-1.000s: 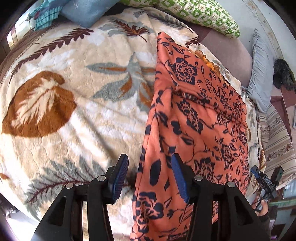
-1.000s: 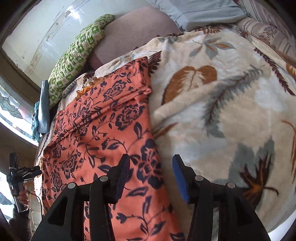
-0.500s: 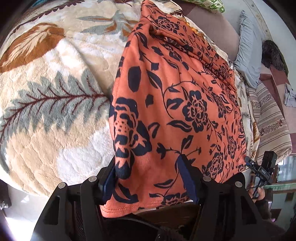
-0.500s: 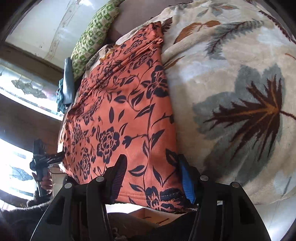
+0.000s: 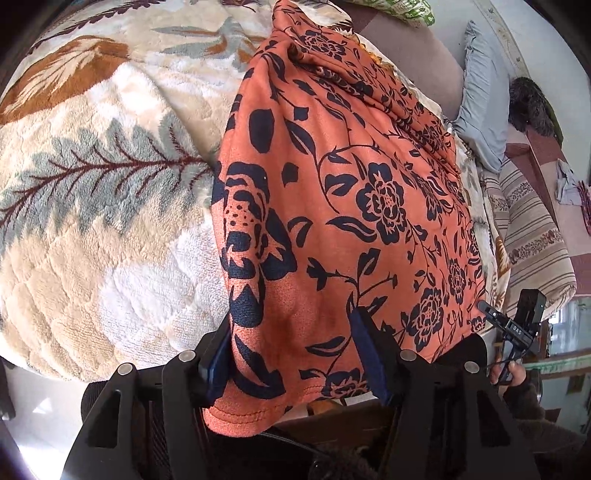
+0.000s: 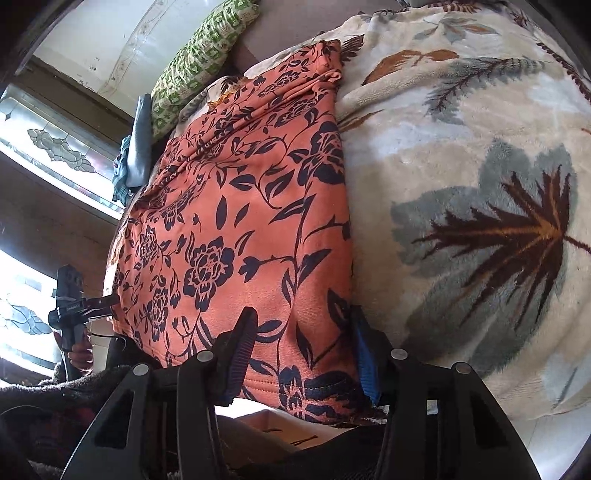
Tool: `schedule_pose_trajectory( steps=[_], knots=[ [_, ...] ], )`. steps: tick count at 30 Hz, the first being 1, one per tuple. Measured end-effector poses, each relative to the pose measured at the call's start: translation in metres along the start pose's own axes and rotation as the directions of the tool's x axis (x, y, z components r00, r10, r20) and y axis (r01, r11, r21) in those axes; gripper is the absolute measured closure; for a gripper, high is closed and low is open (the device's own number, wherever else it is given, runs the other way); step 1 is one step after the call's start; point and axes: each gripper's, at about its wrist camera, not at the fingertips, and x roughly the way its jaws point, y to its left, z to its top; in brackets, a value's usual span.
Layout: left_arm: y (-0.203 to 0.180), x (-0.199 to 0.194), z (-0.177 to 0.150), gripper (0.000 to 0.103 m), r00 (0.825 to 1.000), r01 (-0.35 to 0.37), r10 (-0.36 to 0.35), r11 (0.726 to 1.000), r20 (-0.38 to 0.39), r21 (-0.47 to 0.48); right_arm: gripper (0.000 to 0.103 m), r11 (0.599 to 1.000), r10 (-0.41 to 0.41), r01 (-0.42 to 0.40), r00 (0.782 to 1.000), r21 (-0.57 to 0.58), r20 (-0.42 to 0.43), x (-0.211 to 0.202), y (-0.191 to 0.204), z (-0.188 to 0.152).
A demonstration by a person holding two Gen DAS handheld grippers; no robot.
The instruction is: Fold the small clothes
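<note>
Both tongs have dropped to the near hem of the cloth (image 5: 351, 192), which a second ago lay well ahead of my fingers. Now my left tongs (image 5: 291, 365) and right tongs (image 6: 299, 354) each straddle a near corner, jaws apart, not yet clenched. It lies flat on the blanket (image 5: 92, 221); I judge pinching and lifting comes next.

Both wrist views sit very close at the near hem of the orange, black-flowered fabric garment (image 5: 369, 192) (image 6: 236, 229), looking along it toward the far green patterned pillow (image 5: 410, 9) (image 6: 195, 55) (left camera at its left corner, right camera at its right), sharing the whole cloth.
</note>
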Motion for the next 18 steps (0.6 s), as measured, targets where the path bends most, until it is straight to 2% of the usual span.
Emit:
schedule_pose_trajectory(
  steps=[1, 2, 3, 6, 9, 13, 18],
  knots=[
    [-0.001, 0.002, -0.001, 0.071, 1.000, 0.005, -0.005, 1.000, -0.011, 0.005, 0.070, 1.000, -0.023, 0.023, 1.000, -0.018, -0.001, 0.000, 0.002, 0.000],
    [-0.002, 0.005, -0.002, 0.086, 0.999, 0.019, -0.019, 1.000, -0.031, 0.003, 0.092, 0.999, -0.031, 0.031, 1.000, -0.030, -0.003, 0.001, 0.003, -0.001],
    [-0.001, 0.008, -0.003, 0.089, 0.998, 0.039, -0.039, 0.999, -0.047, -0.006, 0.096, 1.000, -0.010, 0.010, 1.000, -0.022, -0.008, 0.001, 0.001, -0.001],
    [0.000, 0.013, -0.004, 0.094, 0.997, 0.065, -0.066, 0.998, -0.039, -0.018, 0.096, 0.999, 0.049, -0.049, 0.999, 0.021, 0.007, -0.002, -0.004, -0.002],
    [-0.002, 0.004, -0.002, 0.095, 0.988, 0.154, -0.154, 0.987, -0.007, -0.039, 0.096, 0.985, 0.147, -0.150, 0.988, 0.086, 0.044, -0.010, -0.009, -0.002],
    [-0.016, -0.021, 0.008, 0.095, 0.971, 0.228, -0.226, 0.974, 0.081, -0.007, 0.096, 0.948, 0.270, -0.286, 0.955, 0.142, 0.123, -0.022, -0.008, 0.006],
    [-0.030, -0.039, 0.028, 0.095, 0.947, 0.285, -0.282, 0.959, 0.150, 0.006, 0.096, 0.902, 0.355, -0.393, 0.911, 0.178, 0.212, -0.030, -0.004, 0.027]
  ],
)
